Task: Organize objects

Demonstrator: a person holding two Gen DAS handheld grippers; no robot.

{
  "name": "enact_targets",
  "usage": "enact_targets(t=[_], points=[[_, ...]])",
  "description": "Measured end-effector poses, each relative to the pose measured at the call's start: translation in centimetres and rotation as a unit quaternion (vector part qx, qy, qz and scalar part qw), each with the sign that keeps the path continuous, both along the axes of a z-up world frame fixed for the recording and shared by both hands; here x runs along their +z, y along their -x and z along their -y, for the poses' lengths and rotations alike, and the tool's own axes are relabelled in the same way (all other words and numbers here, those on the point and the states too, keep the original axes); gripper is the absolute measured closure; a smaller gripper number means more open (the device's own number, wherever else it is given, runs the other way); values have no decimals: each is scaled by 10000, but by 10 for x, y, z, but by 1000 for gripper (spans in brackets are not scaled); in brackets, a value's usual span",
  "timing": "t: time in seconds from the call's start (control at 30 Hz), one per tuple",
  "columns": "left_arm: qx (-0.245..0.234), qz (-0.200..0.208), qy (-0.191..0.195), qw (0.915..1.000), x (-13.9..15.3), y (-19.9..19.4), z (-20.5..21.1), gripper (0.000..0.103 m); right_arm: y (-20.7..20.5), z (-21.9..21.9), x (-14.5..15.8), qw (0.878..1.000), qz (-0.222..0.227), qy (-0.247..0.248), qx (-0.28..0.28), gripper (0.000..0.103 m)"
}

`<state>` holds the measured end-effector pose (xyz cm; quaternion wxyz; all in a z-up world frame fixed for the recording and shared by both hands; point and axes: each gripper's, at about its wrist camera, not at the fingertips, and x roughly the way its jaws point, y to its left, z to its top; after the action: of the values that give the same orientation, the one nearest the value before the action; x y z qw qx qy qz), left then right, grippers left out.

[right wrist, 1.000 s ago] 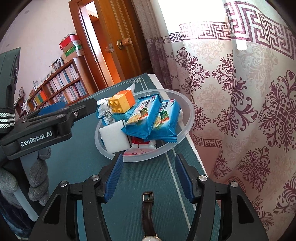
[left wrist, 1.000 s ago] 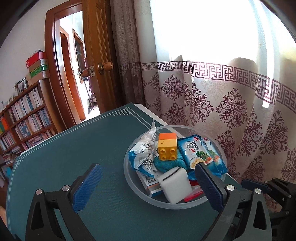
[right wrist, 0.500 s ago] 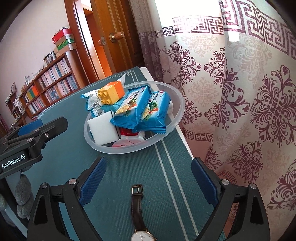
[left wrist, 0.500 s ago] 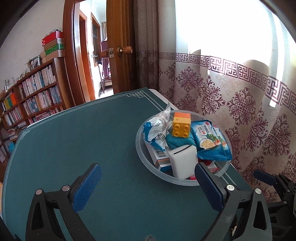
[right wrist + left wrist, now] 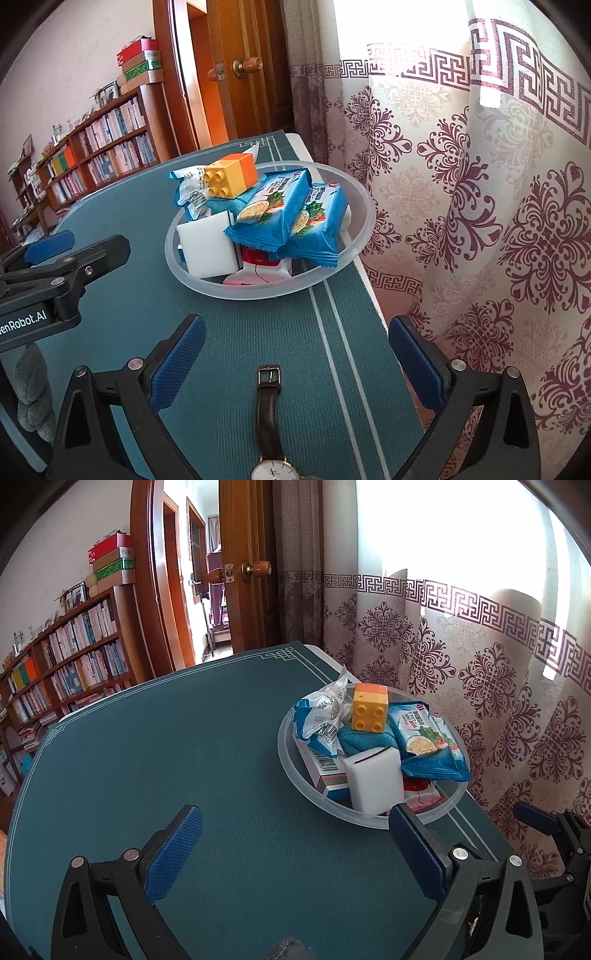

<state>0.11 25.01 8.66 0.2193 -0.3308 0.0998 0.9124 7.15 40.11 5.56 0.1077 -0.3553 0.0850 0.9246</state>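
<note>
Between the wide-spread pads of the right gripper (image 5: 295, 363), having just opened: wristwatch (image 5: 271, 417) lying free, strap running near-to-far; left gripper (image 5: 295, 853) released, farther off.

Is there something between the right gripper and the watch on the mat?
Nothing visible. The watch lies flat on the mat between the open fingers of the right gripper, whose jaws have just been opening; the pads do not touch it.

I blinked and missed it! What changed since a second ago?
The right gripper has just been opening its jaws wide, nothing between them, over the brown-strapped wristwatch lying on the green table mat. The left gripper stayed open, and the clear plastic bowl of snacks is unchanged.
</note>
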Motion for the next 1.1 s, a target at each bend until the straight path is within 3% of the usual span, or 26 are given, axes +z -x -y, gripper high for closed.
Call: enact_targets(t=[1.1], points=[[-201, 166, 16, 9997, -8, -3, -10, 0, 5, 0, -8, 9999, 95, -95, -10, 3]])
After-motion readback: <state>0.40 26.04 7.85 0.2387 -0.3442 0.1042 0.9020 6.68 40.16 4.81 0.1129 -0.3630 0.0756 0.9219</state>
